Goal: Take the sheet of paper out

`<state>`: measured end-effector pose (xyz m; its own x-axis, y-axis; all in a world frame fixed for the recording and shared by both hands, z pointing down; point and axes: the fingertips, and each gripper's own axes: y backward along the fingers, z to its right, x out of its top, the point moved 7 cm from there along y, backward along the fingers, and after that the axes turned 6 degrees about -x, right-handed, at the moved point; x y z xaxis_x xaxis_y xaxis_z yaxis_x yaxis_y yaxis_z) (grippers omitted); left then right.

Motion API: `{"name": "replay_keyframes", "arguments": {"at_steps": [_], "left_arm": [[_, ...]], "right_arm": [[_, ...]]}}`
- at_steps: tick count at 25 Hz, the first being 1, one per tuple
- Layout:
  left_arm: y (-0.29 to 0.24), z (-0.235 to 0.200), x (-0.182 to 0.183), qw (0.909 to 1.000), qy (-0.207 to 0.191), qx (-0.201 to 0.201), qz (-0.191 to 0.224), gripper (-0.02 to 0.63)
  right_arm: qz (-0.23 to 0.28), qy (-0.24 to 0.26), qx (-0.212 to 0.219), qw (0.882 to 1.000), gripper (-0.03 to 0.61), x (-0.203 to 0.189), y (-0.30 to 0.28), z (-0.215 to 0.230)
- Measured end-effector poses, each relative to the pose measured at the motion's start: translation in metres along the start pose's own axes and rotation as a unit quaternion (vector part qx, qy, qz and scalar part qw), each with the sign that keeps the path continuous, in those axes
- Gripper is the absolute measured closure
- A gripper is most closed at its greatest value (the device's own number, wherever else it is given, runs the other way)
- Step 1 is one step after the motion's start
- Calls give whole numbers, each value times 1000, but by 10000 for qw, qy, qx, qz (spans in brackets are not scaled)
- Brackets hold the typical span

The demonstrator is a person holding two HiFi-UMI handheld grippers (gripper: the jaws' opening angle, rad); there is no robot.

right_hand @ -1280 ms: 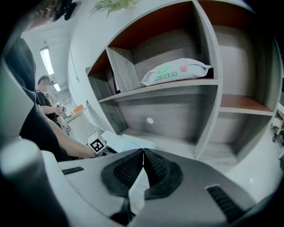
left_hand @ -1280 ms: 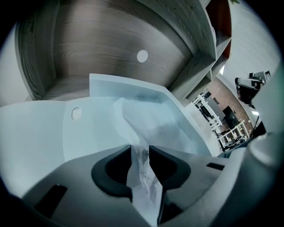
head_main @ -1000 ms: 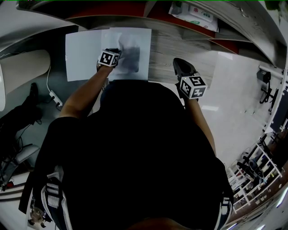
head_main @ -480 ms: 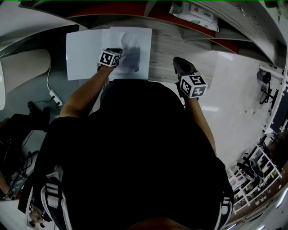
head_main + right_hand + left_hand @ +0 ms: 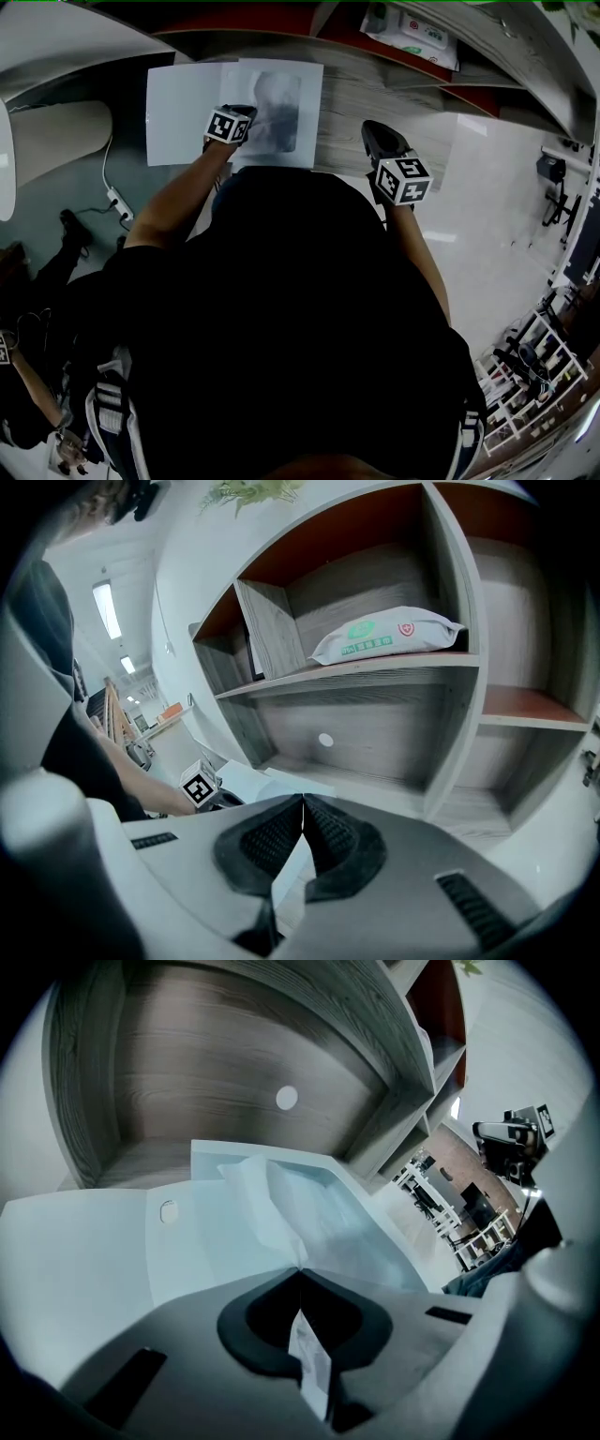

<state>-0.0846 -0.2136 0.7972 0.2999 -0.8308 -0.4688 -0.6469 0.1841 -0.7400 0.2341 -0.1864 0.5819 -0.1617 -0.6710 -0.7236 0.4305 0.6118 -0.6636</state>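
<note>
Where the head view looks down past the person's black top, both forearms reach fwd to the worktop. The L tongs (image 5: pixel 236 120) are clenched on the near edge of the pale sheet of paper (image 5: pixel 185 112). In the left gripper view a thin white strip of it runs back between the shut jaws of the L tongs (image 5: pixel 300 1274), and the pale sheet of paper (image 5: pixel 225 1232) rises from the tips in a soft crease. The R tongs (image 5: pixel 379 141) hang well apart to the right, over the worktop's near edge. Seen in the right gripper view, the R tongs (image 5: pixel 303 803) are pressed tip to tip w/ nothing between them.

The paper lies flat on the grey wood-grain worktop (image 5: pixel 366 94), its left part jutting past the worktop's left end. A greyer, glossy sheet (image 5: pixel 281 103) overlaps it on the right; can't tell which lies on top.

Beyond, a wood-grain back panel (image 5: pixel 216 1072) w/ a small white round cap (image 5: pixel 287 1098) closes the recess. Further up, on a shelf board (image 5: pixel 375 672), lies a white soft pack w/ green label (image 5: pixel 384 635), flat and alone in its compartment.
</note>
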Motion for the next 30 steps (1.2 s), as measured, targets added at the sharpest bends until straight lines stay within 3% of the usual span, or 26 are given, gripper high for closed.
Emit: {"name": "replay_keyframes", "arguments": {"at_steps": [30], "left_arm": [[91, -38, -29, 9970, 297, 586, 411, 592]], "right_arm": [[299, 119, 104, 9994, 565, 1, 9, -43]]}}
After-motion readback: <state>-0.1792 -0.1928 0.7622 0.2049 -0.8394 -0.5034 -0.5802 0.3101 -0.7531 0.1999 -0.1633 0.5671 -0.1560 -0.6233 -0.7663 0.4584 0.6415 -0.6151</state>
